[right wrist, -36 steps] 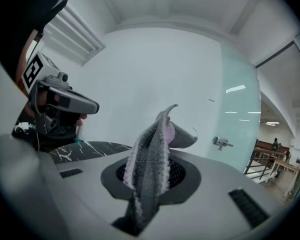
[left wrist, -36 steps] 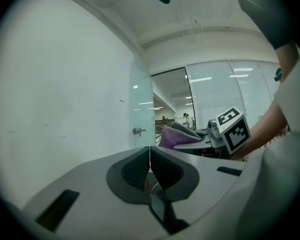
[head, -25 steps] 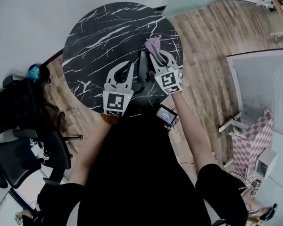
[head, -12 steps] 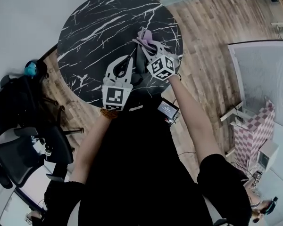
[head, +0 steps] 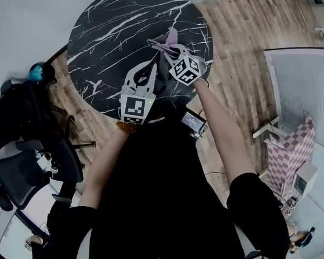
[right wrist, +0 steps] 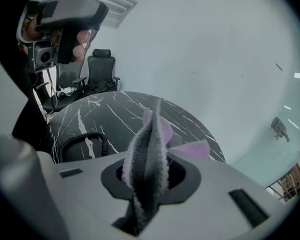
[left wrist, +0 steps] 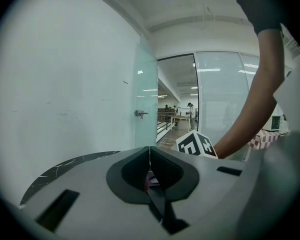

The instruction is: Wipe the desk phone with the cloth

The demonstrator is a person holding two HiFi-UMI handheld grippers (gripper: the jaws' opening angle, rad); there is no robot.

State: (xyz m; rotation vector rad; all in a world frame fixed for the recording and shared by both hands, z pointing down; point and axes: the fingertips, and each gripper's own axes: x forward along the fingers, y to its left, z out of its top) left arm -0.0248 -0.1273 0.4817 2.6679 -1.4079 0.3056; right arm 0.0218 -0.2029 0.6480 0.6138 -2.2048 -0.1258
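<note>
The right gripper (right wrist: 150,170) pinches a fold of the grey-and-lilac cloth (right wrist: 151,149) tightly, and the cloth's loose end sticks out past the tips over the round black marble table (head: 113,26). The left gripper (left wrist: 150,152) has its jaws pressed together, tip to tip, with nothing held. The dark desk phone (head: 162,77) lies near the table's near edge between the two grippers, with its coiled cord (right wrist: 82,141) beside the cloth.

Black, white and lilac
My cloth (right wrist: 149,154) is lilac with grey fleece; the surface (head: 113,31) black marble, white-veined; the cord (right wrist: 82,143) black; the floor (head: 243,42) brown wood planks.
</note>
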